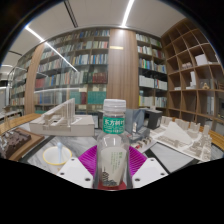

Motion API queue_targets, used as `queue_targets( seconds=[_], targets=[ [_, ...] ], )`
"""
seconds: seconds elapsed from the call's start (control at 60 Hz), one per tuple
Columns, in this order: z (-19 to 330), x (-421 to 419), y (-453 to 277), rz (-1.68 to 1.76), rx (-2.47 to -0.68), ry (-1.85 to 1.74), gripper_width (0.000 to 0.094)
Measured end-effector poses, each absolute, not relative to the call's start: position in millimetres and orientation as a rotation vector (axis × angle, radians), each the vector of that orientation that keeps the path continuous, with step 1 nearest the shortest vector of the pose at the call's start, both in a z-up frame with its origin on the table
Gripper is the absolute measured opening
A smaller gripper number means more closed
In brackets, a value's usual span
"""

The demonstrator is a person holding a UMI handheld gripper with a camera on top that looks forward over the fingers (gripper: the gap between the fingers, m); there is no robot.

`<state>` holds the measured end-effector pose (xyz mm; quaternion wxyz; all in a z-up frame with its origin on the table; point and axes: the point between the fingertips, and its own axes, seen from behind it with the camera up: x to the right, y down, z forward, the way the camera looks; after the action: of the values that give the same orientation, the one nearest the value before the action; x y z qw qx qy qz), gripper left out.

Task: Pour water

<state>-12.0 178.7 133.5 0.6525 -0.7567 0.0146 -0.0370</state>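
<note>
Your gripper [113, 165] holds the capped water bottle [113, 140] upright between both pads, above the cluttered table [40, 140]. If the grip slackens as you tilt, the smooth bottle could slip.

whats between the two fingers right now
A clear plastic water bottle with a white cap and green label stands upright between the fingers of the gripper, pink pads at both its sides. The gripper view shows this.
</note>
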Motion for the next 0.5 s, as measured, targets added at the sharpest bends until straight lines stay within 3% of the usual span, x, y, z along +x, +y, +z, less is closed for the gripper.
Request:
queue_targets(
  seconds=[0.133, 0.233, 0.35, 0.4, 0.433, 0.5],
  targets=[
    [87, -8, 175, -0.094, -1.788, 0.025, 0.0389],
    [89, -7, 170, -0.100, -1.751, 0.016, 0.0412],
    [86, -7, 167, -0.103, -1.806, 0.027, 0.0578],
    [88, -11, 160, -0.097, -1.832, 0.024, 0.0725],
    [92, -13, 152, -0.096, -1.843, 0.022, 0.0876],
    [103, -13, 127, -0.125, -1.858, 0.035, 0.0847]
  ],
)
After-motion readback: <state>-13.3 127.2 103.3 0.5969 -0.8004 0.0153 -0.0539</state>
